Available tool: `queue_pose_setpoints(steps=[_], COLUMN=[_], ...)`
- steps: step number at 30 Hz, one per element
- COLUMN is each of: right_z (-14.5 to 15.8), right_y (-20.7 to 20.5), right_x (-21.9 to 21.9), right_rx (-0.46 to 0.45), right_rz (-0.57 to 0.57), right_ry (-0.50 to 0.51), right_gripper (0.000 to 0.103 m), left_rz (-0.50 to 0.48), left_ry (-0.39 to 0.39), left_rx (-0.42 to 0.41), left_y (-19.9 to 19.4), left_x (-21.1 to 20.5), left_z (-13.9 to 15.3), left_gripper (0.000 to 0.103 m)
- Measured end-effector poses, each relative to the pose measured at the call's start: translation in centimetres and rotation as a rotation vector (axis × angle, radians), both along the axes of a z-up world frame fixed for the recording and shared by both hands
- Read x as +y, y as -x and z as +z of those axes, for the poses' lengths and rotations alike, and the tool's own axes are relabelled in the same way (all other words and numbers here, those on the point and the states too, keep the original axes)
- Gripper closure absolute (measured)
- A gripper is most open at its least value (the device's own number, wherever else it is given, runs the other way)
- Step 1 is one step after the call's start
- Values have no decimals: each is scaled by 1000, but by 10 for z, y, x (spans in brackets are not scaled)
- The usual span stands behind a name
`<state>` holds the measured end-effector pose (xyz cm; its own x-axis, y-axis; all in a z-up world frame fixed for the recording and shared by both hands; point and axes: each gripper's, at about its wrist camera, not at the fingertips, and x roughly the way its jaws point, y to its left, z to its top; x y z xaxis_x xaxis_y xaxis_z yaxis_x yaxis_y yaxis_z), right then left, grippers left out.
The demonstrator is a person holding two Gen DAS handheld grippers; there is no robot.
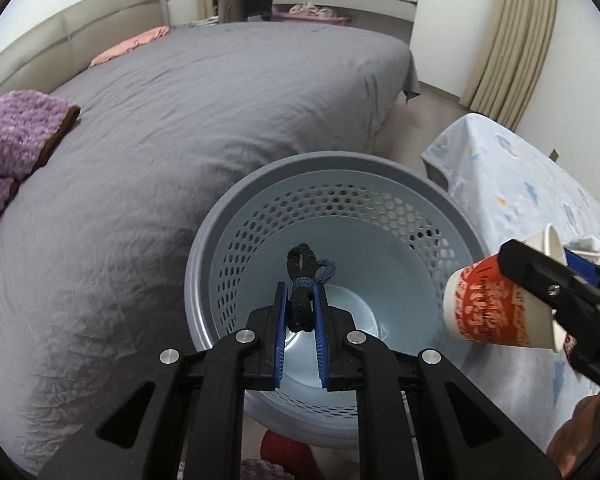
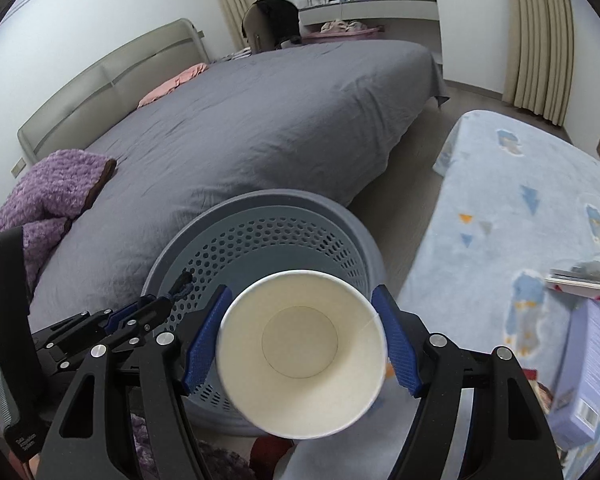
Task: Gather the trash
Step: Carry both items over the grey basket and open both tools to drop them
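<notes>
One wide bed [image 1: 204, 120] under wrinkled grey sheeting is seen behind one round grey-blue plastic basket [image 1: 340, 168] with a perforated wall and smooth bottom, standing on the floor between the bed and one pale blue printed cloth surface [image 2: 520, 200]. One conical paper cup [image 2: 300, 352], white inside and printed orange-red outside, is clamped at its rim by the right gripper [image 2: 300, 340] just beside the basket's rim. One small bundle of black fuzzy bands [image 1: 300, 292] tied with a blue loop is pinched by the clenched left gripper [image 1: 302, 300] above the basket's opening.
</notes>
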<state>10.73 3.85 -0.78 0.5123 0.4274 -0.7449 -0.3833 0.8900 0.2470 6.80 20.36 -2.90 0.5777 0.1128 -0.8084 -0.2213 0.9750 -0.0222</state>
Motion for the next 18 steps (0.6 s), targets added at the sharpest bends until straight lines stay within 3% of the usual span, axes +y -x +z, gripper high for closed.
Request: queue_pose_setpoints(steps=[12,18], right_z=[-13,-10], right_y=[-13,-13], right_x=[5,0], right_rx=[25,12], right_rz=[11,-8], right_ry=[16,12], right_gripper=[33,26], left_rz=[18,23], left_ry=[26,27], left_rx=[29,29], left_y=[-9,-8], left_x=[8,9], left_z=[-8,-7], left_gripper=[87,77])
